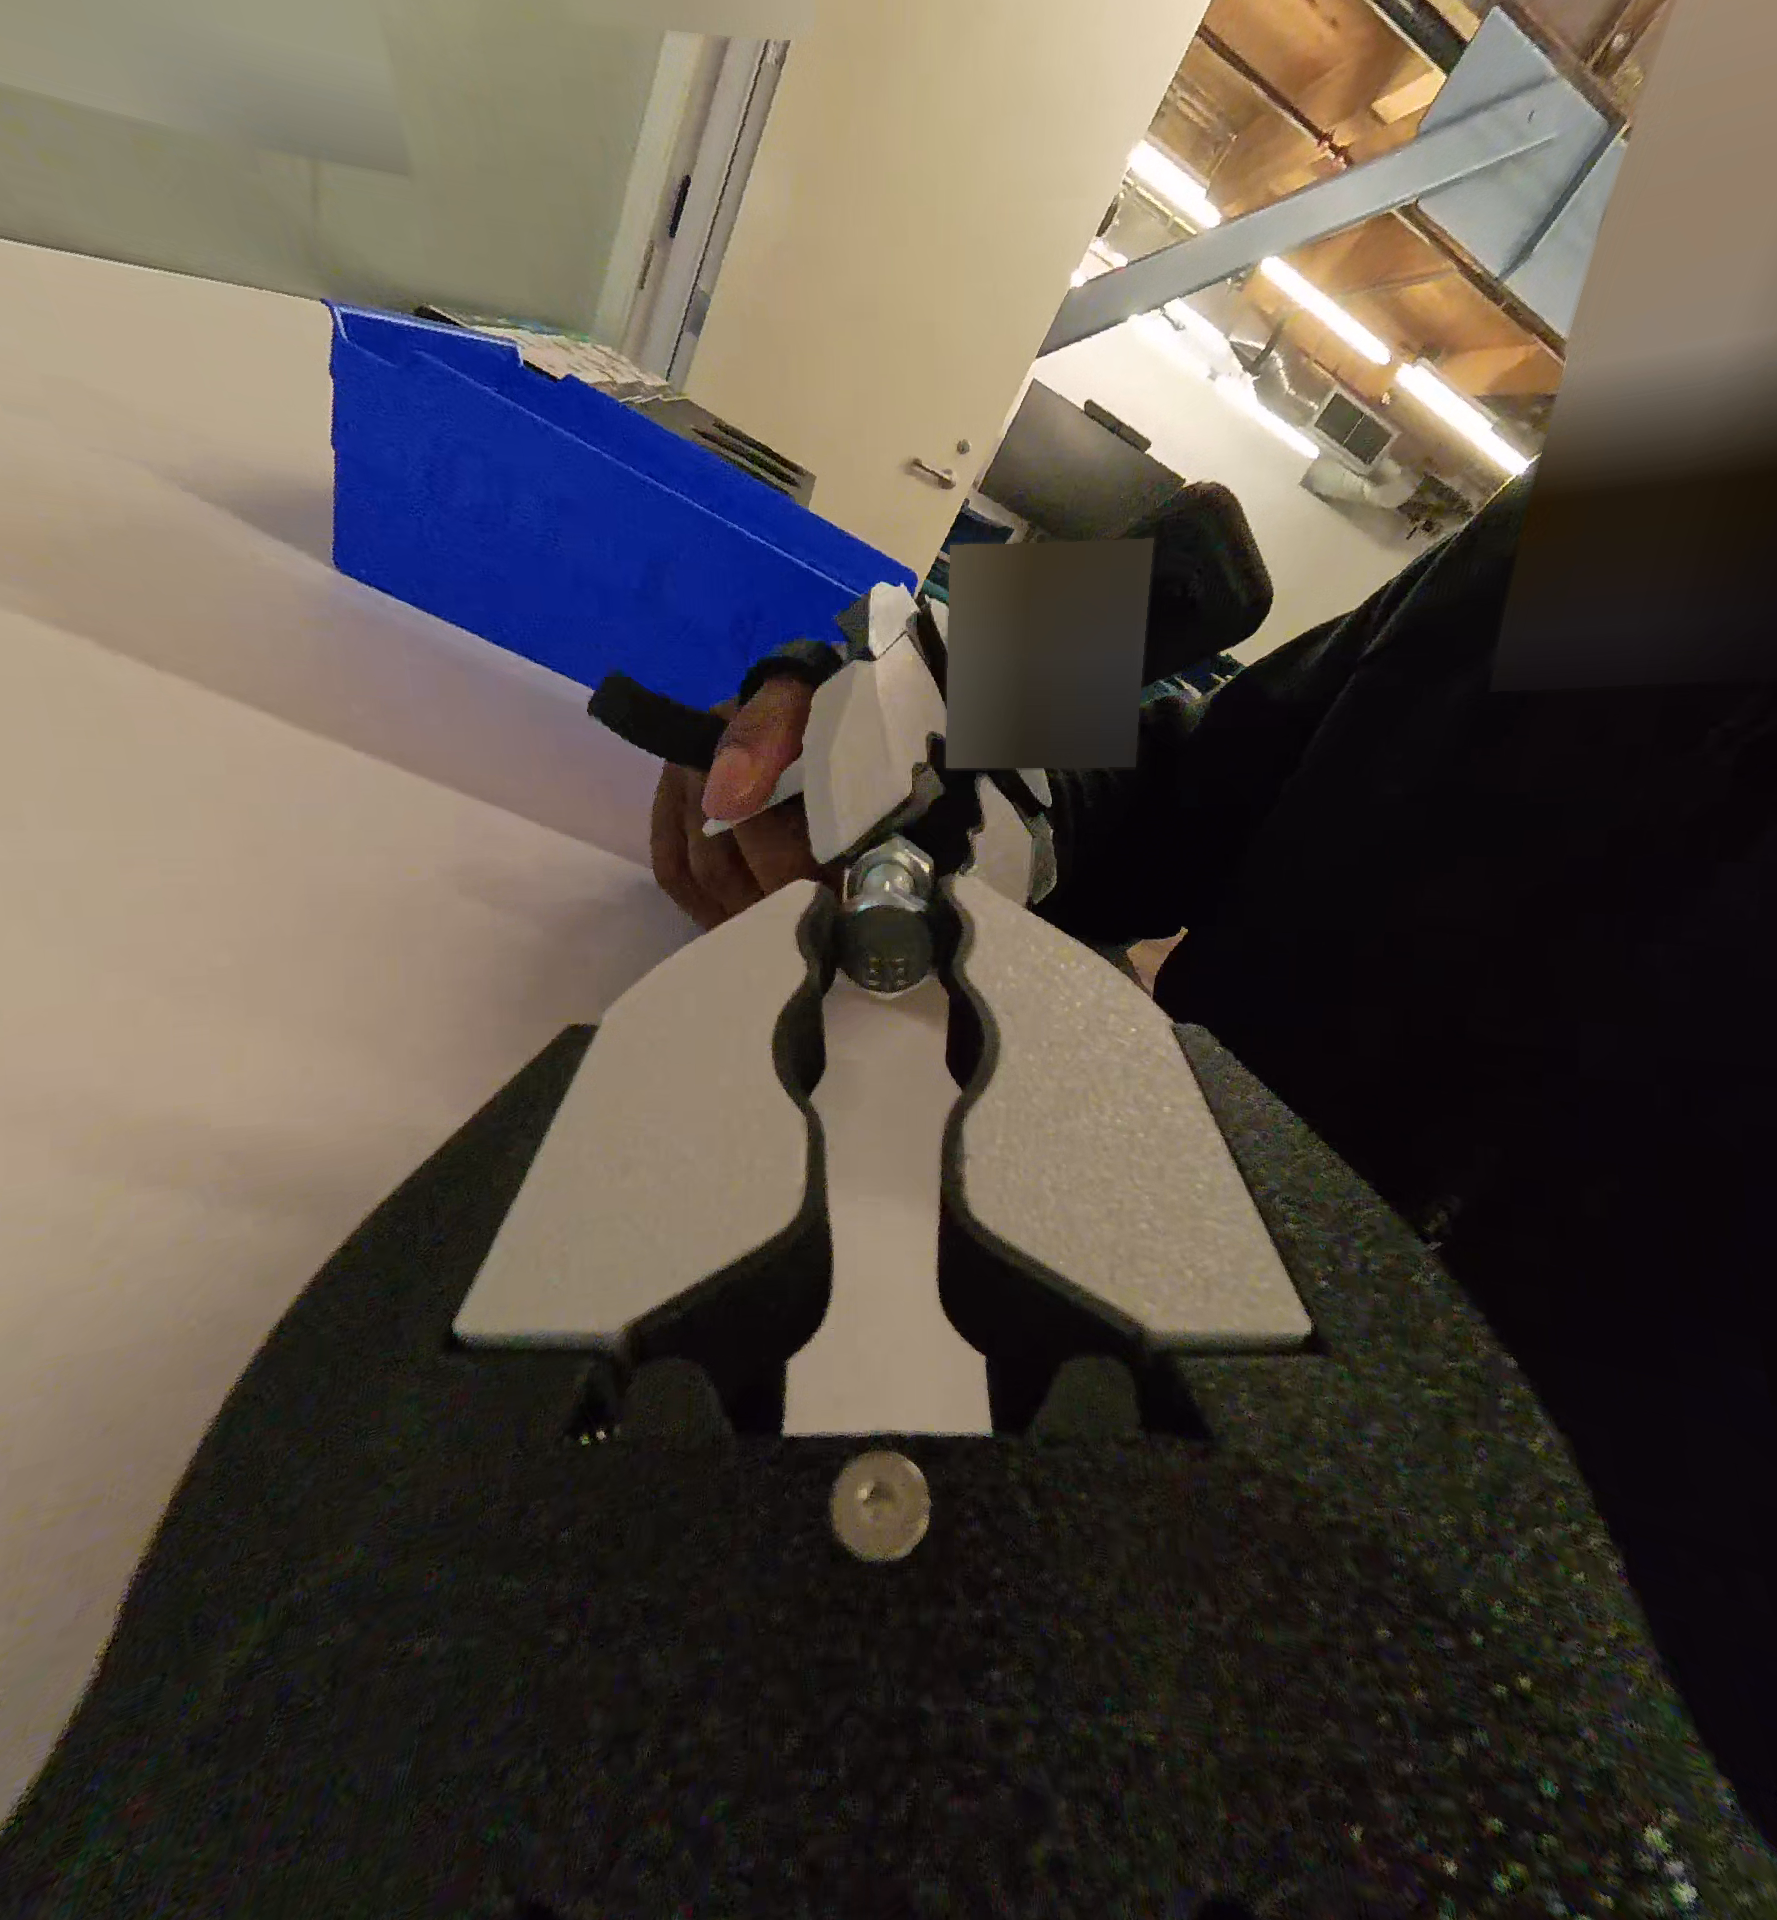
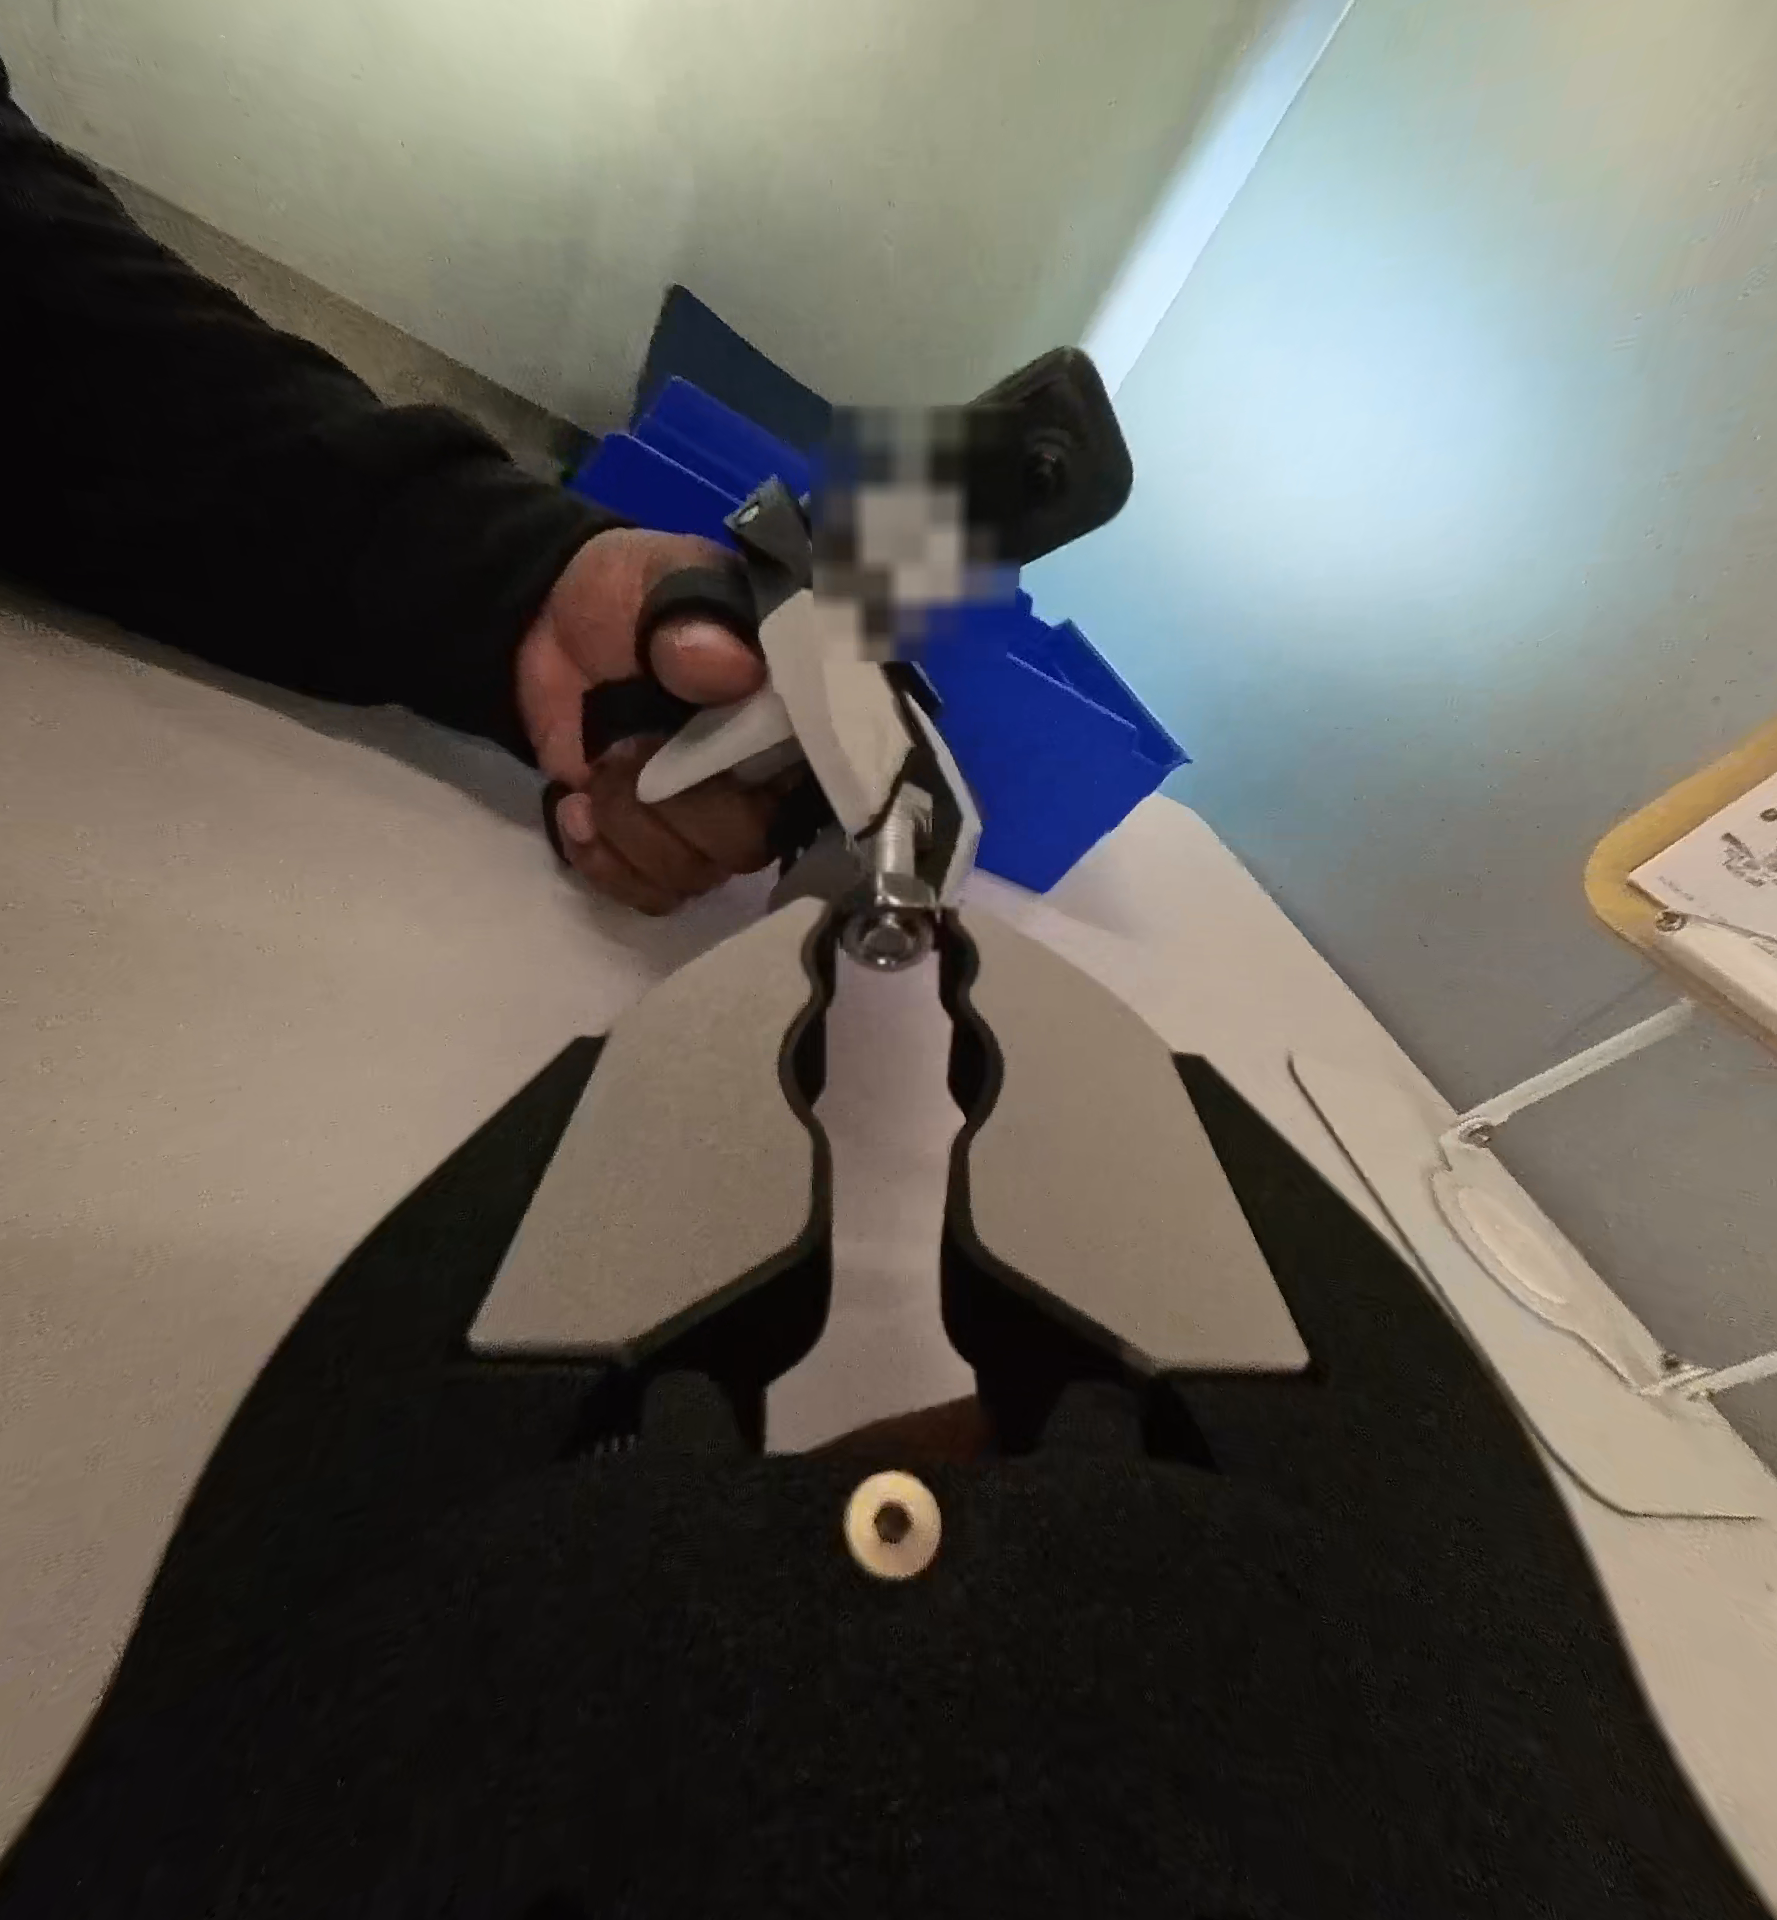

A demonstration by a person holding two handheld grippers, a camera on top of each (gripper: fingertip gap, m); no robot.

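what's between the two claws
A silver bolt with a nut on its thread bridges them: the left claw grips the head, the right claw the nut end. Both wrist views show it.

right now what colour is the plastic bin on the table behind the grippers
Bright blue plastic bin, clearest in the left wrist view.

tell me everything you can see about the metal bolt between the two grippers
The bolt is shiny silver steel with a hexagonal head that has stamped marks. The left gripper clamps that head in the notch near its tips. The threaded shank runs straight away from it into a silver hex nut, which the right gripper clamps. Bolt and nut are held above the white table, touching only the jaws, in front of a blue bin.
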